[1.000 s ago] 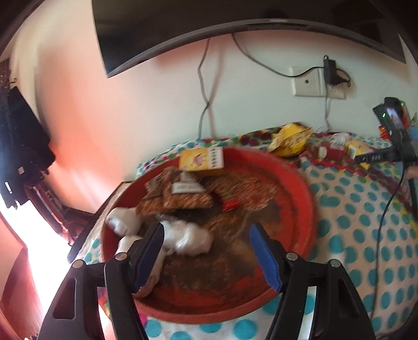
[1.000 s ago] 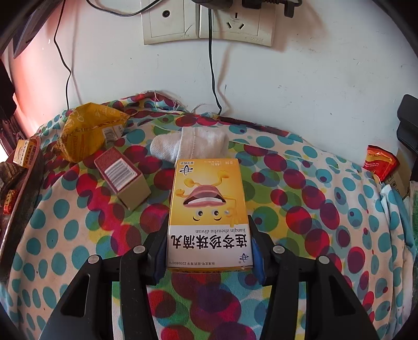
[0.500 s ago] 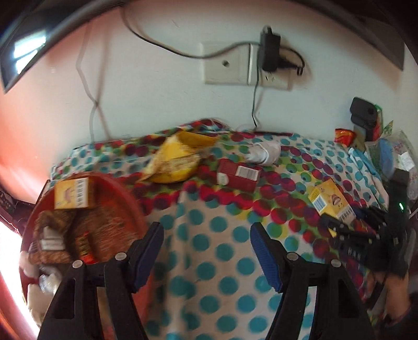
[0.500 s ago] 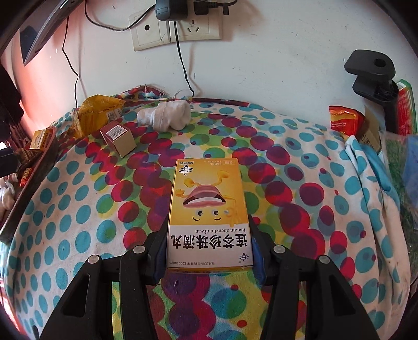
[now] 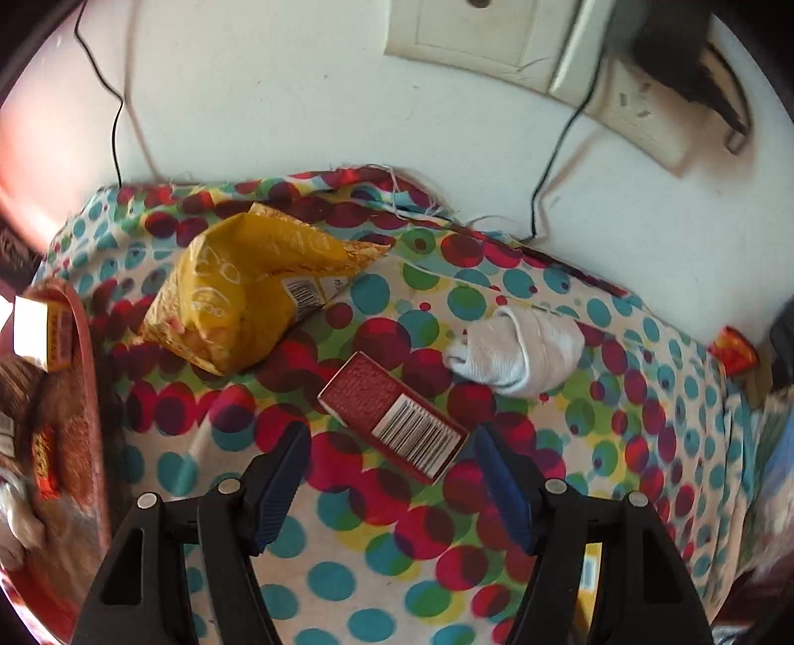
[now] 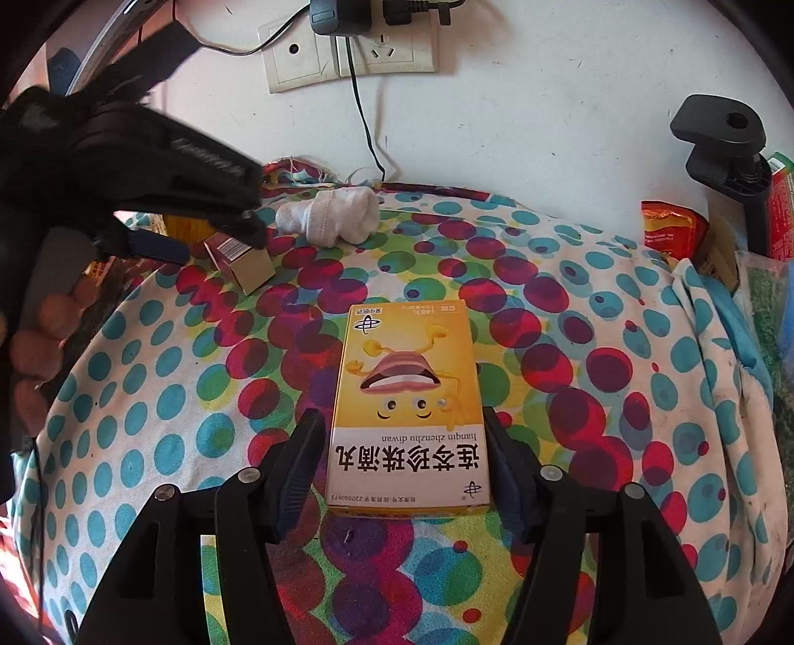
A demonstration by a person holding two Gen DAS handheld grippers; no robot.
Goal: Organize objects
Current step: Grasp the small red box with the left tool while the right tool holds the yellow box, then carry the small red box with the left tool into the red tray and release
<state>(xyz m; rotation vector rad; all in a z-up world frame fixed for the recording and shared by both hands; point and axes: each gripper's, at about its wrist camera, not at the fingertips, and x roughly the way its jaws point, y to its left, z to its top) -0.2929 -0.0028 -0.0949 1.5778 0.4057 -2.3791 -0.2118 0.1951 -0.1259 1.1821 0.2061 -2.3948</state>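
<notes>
My left gripper (image 5: 392,456) is open, and its fingers straddle the near end of a red box with a barcode (image 5: 394,417) that lies on the dotted cloth. A yellow snack bag (image 5: 248,292) lies behind it to the left and a rolled white sock (image 5: 521,350) to the right. My right gripper (image 6: 402,446) is open by a small gap around a yellow medicine box (image 6: 409,407) that rests on the cloth. The right wrist view also shows the left gripper (image 6: 218,233) over the red box (image 6: 245,260) and the sock (image 6: 330,216).
A red tray (image 5: 84,377) with snack packets and a yellow box (image 5: 42,325) sits at the left edge. Wall sockets with cables (image 6: 352,47) are behind. A black clamp stand (image 6: 729,144) and red packets (image 6: 670,228) stand at the right.
My left gripper has swung from the red tray to the right and forward, down around the red box. My right gripper has drawn back with the yellow box and has loosened its grip.
</notes>
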